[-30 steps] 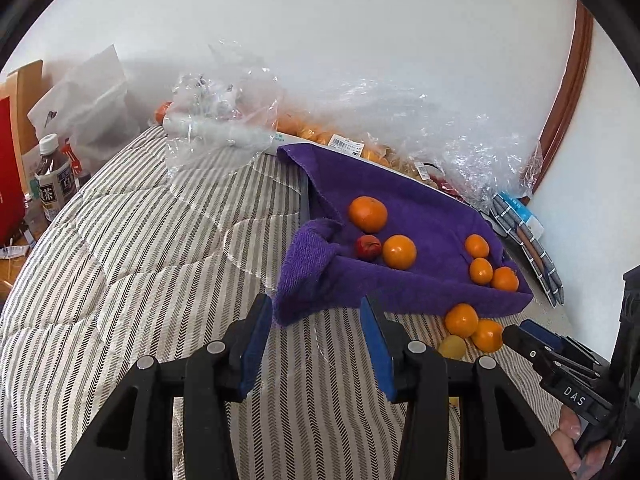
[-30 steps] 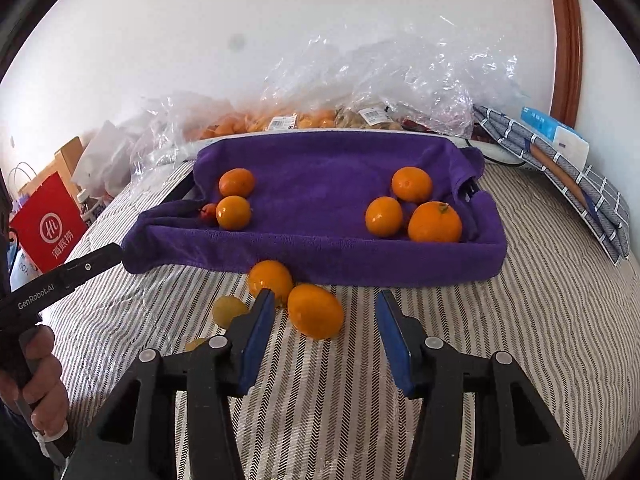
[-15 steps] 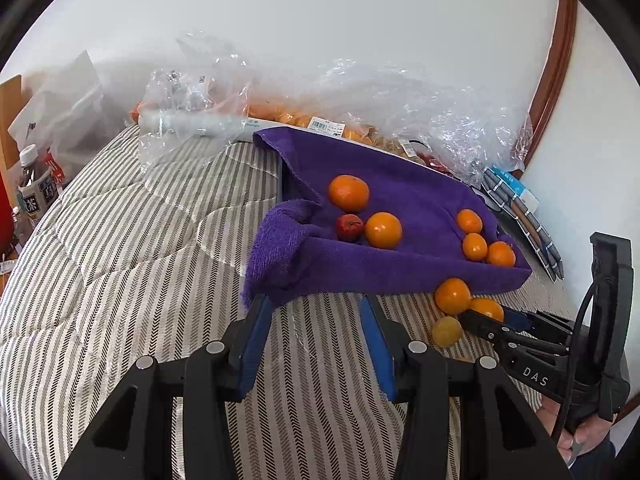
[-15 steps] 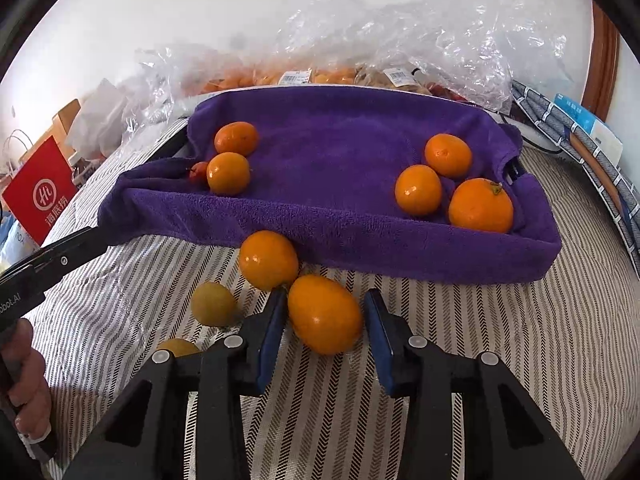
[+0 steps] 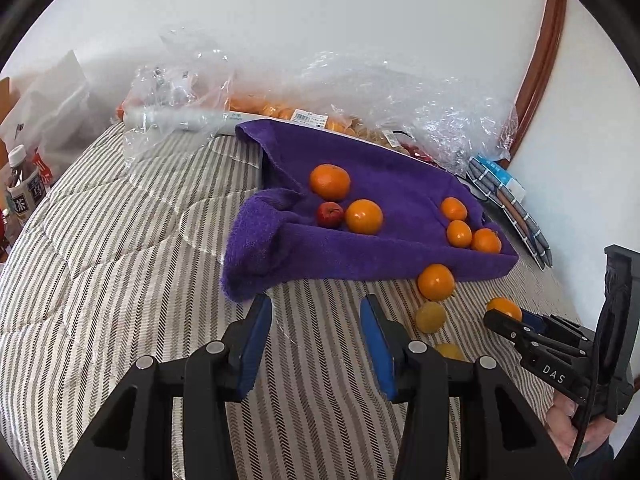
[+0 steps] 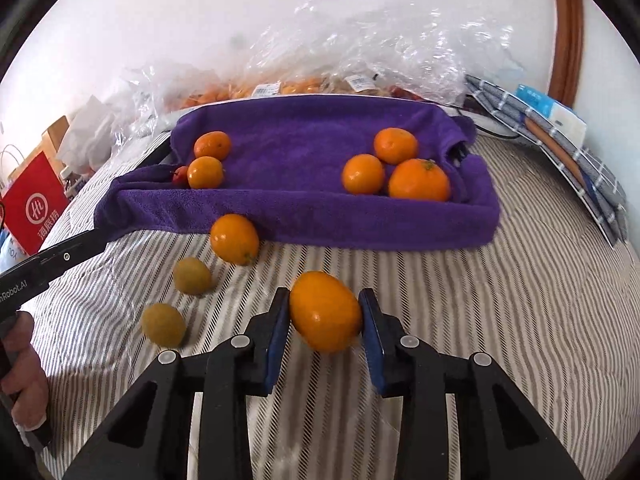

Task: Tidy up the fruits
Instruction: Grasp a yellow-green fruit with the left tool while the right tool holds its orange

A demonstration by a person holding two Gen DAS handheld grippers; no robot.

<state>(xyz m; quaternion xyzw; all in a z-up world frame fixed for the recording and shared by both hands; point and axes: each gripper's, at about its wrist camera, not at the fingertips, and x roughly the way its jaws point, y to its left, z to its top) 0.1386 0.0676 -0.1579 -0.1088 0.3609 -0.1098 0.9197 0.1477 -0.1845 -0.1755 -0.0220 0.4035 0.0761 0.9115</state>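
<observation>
Right wrist view: large orange (image 6: 325,312) sits between the blue pads of the right tongs (image 6: 324,322), both pads touching its sides, so the tongs are closed onto it; it appears just lifted off the striped bed cover (image 6: 500,320). Half a second ago the pads flanked it with a small gap; one second ago they were wide apart short of it. Judgement: grasp made, transfer into the purple towel tray (image 6: 304,216) is next. Tray holds three oranges at its right end (image 6: 419,180), and two oranges plus a small red fruit (image 6: 181,175) at its left. Loose on the bed: one orange (image 6: 234,239) just beside the tray's front edge, two yellow-green fruits (image 6: 192,276) (image 6: 163,325) nearer. Left tongs (image 5: 316,336) hang open and empty over the bed, near the tray's left corner. Plastic bags (image 6: 360,40) lie behind the tray against the wall.
</observation>
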